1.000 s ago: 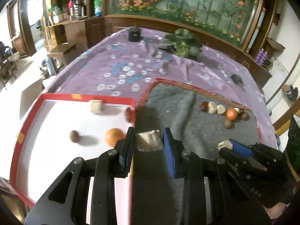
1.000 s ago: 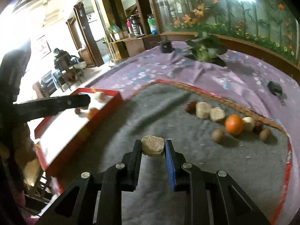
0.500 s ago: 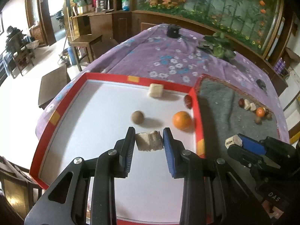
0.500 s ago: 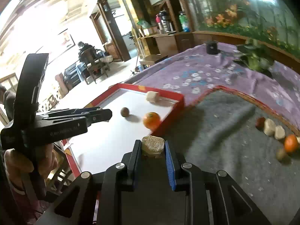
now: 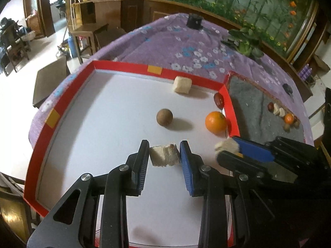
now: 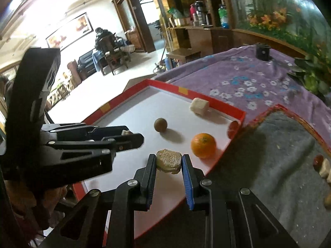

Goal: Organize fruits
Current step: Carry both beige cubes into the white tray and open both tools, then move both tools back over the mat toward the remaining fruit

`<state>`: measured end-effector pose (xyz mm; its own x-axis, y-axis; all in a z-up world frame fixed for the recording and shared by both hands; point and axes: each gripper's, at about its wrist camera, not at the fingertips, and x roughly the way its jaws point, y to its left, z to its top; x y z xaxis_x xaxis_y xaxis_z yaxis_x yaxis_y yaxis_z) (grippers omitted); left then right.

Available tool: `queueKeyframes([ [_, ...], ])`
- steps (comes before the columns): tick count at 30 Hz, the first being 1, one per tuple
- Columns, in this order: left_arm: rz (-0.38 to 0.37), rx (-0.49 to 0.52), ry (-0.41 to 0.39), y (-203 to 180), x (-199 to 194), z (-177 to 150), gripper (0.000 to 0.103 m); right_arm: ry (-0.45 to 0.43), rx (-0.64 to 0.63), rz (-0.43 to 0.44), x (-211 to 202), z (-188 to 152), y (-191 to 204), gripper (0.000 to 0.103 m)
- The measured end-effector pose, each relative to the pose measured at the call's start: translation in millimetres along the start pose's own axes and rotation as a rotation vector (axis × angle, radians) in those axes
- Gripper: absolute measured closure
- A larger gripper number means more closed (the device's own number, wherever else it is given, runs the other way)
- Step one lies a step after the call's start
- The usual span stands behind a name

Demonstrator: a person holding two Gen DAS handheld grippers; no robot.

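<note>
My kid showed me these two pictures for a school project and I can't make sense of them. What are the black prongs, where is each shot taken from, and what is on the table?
There is no robot here: a person holds a two-finger clamp tool in each hand, with a wide-angle camera on each looking along its fingers.

The left camera shows the left tool shut on a pale fruit chunk. The right camera shows the right tool shut on a rounder beige piece.

Both are over a red-rimmed white tray. In it lie an orange, a brown round fruit, a pale block and a dark red fruit. More fruit waits on the grey mat.
</note>
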<state>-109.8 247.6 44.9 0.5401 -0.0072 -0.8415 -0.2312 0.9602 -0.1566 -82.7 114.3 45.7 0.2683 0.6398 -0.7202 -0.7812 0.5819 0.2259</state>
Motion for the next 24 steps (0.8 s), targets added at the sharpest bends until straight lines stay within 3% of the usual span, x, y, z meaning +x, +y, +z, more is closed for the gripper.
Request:
queueKeyframes([
  [9, 0.032, -0.011, 0.016, 2.7, 11.5, -0.5, 0.073, 0.040, -0.039, -0.103, 33.9, -0.3, -0.2, 0.079],
  [13, 0.043, -0.024, -0.002, 2.0, 9.6, -1.0, 0.043, 0.029, -0.031, -0.073, 29.0, -0.8, 0.3, 0.067],
  [14, 0.048, -0.027, -0.013, 1.5, 7.2, -0.9, 0.040, 0.025, -0.026, -0.077, 26.6, -1.0, 0.5, 0.063],
  [24, 0.102, 0.002, -0.085, -22.3, -11.1, -0.4, 0.040, -0.069, -0.010, -0.122, -25.4, -16.5, -5.6, 0.058],
])
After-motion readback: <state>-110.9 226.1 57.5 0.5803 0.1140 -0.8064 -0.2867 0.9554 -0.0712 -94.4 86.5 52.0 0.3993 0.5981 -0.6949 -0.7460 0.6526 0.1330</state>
